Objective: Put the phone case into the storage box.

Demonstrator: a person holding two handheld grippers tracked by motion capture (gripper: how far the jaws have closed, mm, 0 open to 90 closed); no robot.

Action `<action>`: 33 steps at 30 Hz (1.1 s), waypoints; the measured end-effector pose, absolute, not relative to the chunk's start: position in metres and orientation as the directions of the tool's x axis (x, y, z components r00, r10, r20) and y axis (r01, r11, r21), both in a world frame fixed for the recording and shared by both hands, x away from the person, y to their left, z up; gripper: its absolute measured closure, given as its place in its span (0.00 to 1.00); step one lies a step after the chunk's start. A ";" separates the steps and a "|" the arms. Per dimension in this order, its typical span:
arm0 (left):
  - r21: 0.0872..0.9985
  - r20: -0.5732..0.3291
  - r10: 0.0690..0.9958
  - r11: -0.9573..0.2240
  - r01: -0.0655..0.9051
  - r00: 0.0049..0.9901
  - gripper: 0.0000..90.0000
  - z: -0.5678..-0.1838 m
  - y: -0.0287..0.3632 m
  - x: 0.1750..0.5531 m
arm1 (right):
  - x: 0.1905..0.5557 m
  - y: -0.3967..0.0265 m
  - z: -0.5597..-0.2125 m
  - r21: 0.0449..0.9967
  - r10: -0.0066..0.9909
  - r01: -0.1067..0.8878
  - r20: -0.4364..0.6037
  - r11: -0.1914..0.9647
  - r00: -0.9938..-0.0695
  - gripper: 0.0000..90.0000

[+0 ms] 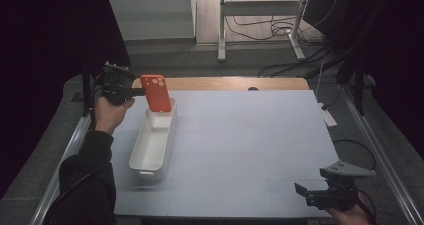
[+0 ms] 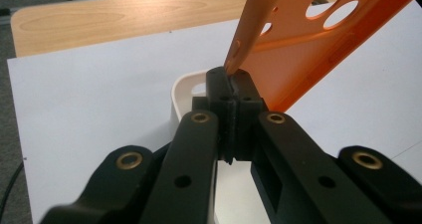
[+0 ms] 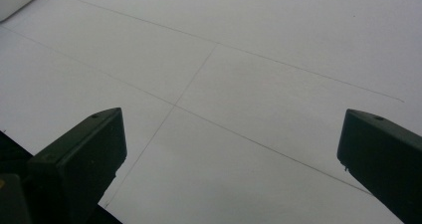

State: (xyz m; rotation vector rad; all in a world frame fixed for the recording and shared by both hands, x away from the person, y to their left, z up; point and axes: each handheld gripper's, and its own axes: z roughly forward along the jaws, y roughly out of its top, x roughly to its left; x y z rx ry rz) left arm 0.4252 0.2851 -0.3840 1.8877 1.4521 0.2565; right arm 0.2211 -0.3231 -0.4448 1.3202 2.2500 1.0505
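The table [image 1: 240, 150] is covered by a pale sheet with faint grid lines, a strip of bare wood showing along its far edge. On its left side stands a long white bin [image 1: 150, 147], its length running away from the person. Above the far end of that bin hangs an orange phone case [image 1: 157, 92], tilted, its camera cut-outs uppermost and its lower edge just over, or perhaps already touching, a small white piece that sits at that end of the bin; the high view is too coarse to tell which.

The left claw [image 1: 134, 91] has the case pinched by one side wall: in the left gripper view its two black jaws stand pressed together on the thin orange rim [image 2: 234, 67], with the bin's curved lip just behind them. The right claw [image 1: 305, 192] rests near the front right corner of the table, its jaws spread wide with nothing between them, well apart from the bin.

The step in hand looks like placing the case into the bin. The next move calls for lowering the left claw until the case's bottom edge is inside the walls, leaning it flatter so it will not tip out, and only then letting the jaws part.
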 end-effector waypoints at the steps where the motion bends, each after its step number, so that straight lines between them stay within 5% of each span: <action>1: 0.648 -0.264 0.901 -0.098 0.756 0.343 0.99 -0.385 0.285 0.426 | 0.221 -0.323 -0.445 0.733 0.851 0.610 0.082 0.301 -0.518 0.00; 33: 0.593 -0.289 0.904 -0.089 0.800 0.315 0.99 -0.427 0.280 0.438 | 0.221 -0.322 -0.445 0.728 0.846 0.610 0.080 0.311 -0.527 0.00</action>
